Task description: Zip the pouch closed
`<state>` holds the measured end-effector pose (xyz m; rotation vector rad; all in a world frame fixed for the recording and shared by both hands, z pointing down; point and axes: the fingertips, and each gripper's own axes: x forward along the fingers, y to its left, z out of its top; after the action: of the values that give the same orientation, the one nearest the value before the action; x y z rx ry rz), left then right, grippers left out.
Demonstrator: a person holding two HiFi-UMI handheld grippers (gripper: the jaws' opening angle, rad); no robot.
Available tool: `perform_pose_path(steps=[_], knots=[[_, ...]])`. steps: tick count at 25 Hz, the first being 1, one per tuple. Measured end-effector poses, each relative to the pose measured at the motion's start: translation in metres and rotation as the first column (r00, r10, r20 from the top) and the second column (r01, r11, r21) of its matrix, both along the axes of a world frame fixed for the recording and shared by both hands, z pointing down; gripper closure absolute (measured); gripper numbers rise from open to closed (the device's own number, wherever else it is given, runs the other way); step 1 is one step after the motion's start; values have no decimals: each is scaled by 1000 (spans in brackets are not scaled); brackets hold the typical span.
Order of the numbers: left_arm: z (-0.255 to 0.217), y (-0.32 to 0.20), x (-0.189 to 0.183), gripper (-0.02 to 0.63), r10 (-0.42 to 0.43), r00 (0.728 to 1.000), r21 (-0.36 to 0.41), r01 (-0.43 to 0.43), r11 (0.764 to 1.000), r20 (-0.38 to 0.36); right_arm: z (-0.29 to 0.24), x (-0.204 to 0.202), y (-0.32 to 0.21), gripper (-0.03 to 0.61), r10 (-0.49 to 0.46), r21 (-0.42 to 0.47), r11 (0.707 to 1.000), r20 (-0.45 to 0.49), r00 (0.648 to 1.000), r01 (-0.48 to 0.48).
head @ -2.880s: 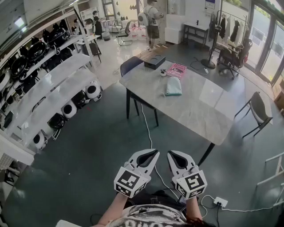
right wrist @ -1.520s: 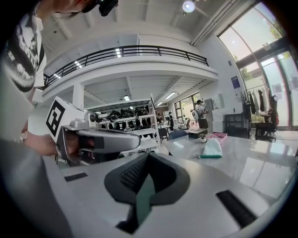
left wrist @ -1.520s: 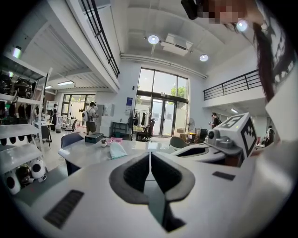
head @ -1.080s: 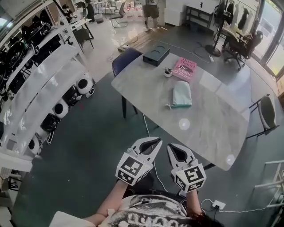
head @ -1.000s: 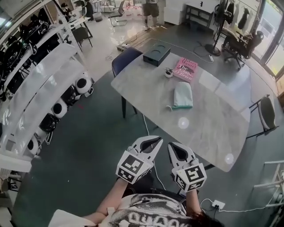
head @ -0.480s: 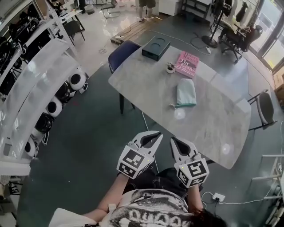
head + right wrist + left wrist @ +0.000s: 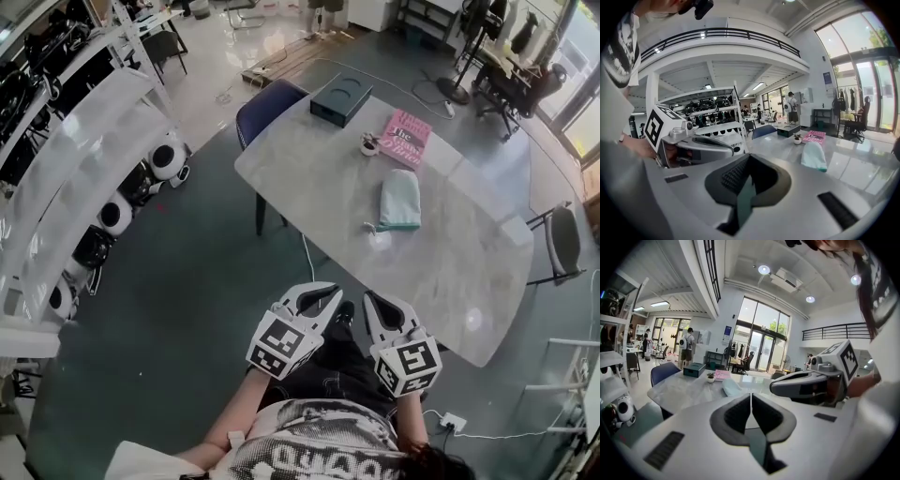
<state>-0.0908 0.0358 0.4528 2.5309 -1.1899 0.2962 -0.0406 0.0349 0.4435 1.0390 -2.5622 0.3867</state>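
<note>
The mint-green pouch (image 7: 400, 199) lies flat on the grey marble table (image 7: 319, 178), with its cord end towards the near edge. It also shows small and far off as the pouch (image 7: 731, 387) in the left gripper view and the pouch (image 7: 813, 156) in the right gripper view. My left gripper (image 7: 332, 292) and right gripper (image 7: 368, 297) hang side by side over the floor, short of the table's near edge. Both are shut and hold nothing. Each gripper view shows the other one beside it, the right gripper (image 7: 774, 389) and the left gripper (image 7: 738, 149).
Beyond the pouch on the table are a pink book (image 7: 405, 138), a small potted plant (image 7: 370, 144) and a black box (image 7: 341, 98). A dark blue chair (image 7: 270, 101) stands at the far side. White shelves (image 7: 84, 178) run along the left. A cable and power strip (image 7: 453, 423) lie on the floor.
The person has walked closer, so the table and pouch look larger and nearer. Both grippers have kept side by side, shut, and sunk slightly.
</note>
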Motion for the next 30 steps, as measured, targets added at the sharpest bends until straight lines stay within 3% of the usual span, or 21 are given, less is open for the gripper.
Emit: perform_pose_path(steps=[5,15,20,22,24,26,30], knots=[[5,-17,12,595,23,1000,-24,-23,999,14,9,13,-26,578,14,-24,1000,10,1000,-14],[37,-91,41,594,102,985,-28,-99,995,136,46,42,-103,578,25,-103,994,19,999,-23],[76,-141,51,590,149,966,-83,-134,987,209,69,62,-132,578,36,-153,988,12,999,-33],[94,-158,57,519,183,957,-116,-161,980,223,81,70,-141,578,30,-173,984,8,1000,-28],[116,-172,62,450,231,939,-154,-197,968,253,93,77,-146,578,25,-198,980,0,1000,-25],[141,-182,64,451,282,908,-199,-228,953,310,103,83,-150,578,23,-219,975,-11,1000,-25],[188,-199,72,451,402,812,-290,-299,909,424,116,94,-160,578,18,-244,970,-18,1000,-22]])
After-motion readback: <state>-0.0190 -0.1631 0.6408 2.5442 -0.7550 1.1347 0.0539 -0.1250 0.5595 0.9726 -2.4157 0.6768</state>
